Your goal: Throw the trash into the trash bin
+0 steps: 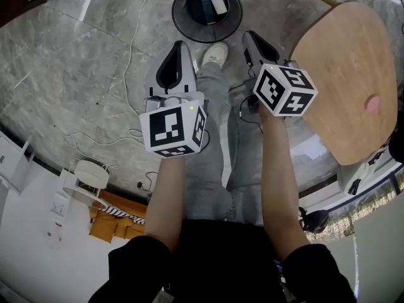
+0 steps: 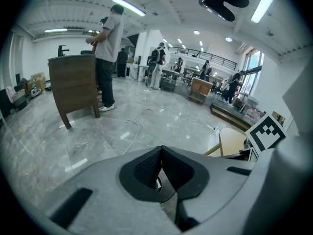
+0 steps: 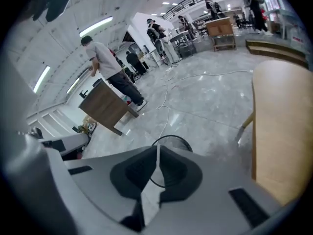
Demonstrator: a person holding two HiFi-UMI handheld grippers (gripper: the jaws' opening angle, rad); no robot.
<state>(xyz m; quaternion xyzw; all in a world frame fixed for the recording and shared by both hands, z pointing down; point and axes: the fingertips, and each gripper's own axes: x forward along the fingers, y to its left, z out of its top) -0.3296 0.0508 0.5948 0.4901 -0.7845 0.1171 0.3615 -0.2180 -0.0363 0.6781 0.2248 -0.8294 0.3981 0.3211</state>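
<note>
Counting from the head view, 2 grippers are seen: the left gripper (image 1: 179,45) and the right gripper (image 1: 249,35). Both are empty, and the 2 jaws of each are pressed together. 1 trash bin (image 1: 178,24) is found on the floor just past their tips. 2 bits of trash are seen inside it, a dark box (image 1: 204,5) and a white piece (image 1: 218,3). 1 white shoe (image 1: 216,54) is seen between the grippers, near the bin. 1 round wooden table (image 1: 344,74) is set at the right, with 1 pink thing (image 1: 373,103) on it.
</note>
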